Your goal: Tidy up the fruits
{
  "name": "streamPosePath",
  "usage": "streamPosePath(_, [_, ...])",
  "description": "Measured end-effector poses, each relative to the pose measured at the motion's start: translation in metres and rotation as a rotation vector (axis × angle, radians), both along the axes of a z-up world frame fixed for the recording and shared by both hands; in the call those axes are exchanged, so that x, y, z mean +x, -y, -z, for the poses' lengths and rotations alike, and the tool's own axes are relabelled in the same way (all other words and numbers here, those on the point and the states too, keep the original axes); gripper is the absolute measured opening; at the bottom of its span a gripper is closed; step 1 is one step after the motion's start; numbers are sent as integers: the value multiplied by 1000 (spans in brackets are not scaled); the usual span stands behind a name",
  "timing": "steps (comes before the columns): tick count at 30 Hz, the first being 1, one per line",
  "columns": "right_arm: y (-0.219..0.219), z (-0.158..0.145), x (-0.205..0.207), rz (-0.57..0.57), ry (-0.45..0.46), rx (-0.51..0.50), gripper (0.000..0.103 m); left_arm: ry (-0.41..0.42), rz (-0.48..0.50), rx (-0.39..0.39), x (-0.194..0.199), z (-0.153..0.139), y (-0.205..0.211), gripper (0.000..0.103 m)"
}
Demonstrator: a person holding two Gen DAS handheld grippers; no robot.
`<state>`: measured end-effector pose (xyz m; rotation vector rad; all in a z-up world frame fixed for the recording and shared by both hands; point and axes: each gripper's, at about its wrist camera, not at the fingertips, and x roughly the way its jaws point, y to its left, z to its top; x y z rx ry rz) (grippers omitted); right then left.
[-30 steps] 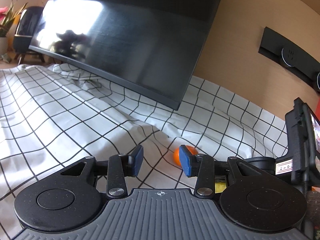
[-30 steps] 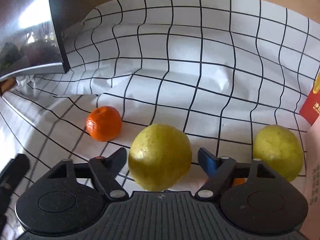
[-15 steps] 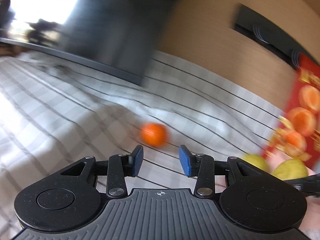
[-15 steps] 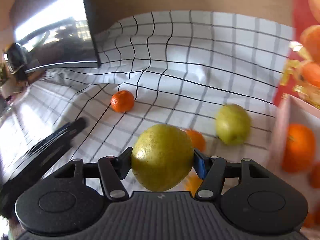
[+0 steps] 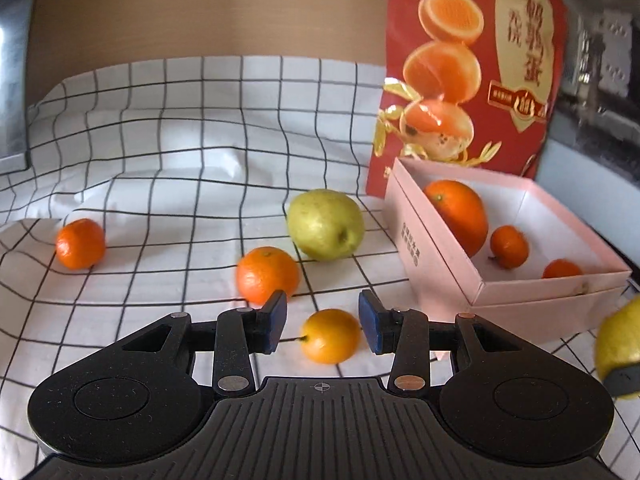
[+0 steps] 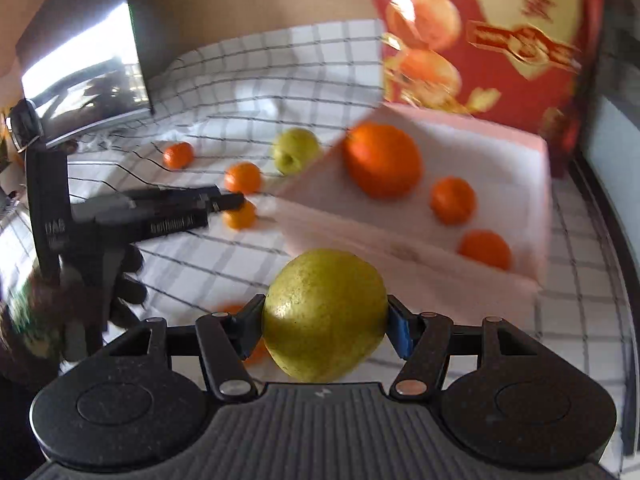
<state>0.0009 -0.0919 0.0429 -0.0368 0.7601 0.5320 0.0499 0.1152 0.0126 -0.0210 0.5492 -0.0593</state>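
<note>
The right claw [image 6: 325,326] clamps a dimpled yellow-green pear [image 6: 326,314], held above the wrinkled grid cloth [image 5: 180,152] near the pink cardboard box [image 5: 436,264]. The left claw [image 5: 322,322] gapes around a small glossy kumquat [image 5: 330,336]; a mandarin [image 5: 267,274] lies at eleven o'clock.

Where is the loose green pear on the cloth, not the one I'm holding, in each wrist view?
Left wrist: the loose green pear lies centre frame on the checked cloth, just left of the pink box.
Right wrist: it is small, upper middle, left of the box's far corner, beyond the held pear.
Shared landmark: the big orange inside the pink box.
</note>
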Motion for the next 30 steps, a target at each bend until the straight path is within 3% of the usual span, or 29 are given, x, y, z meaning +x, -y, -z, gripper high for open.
streamPosePath(5, [20, 18, -9, 42, 37, -65, 62, -95, -21, 115, 17, 8, 20, 44])
streamPosePath(10, [28, 26, -14, 43, 62, -82, 62, -127, -40, 93, 22, 10, 13, 45])
streamPosePath(22, [16, 37, -8, 32, 82, -108, 63, -100, -27, 107, 13, 11, 15, 42])
streamPosePath(27, [20, 33, -17, 51, 152, -107, 76, -95, 17, 78, -15, 8, 19, 41])
streamPosePath(30, [22, 31, -26, 49, 189, -122, 77, -70, 30, 116, -45, 5, 28, 41])
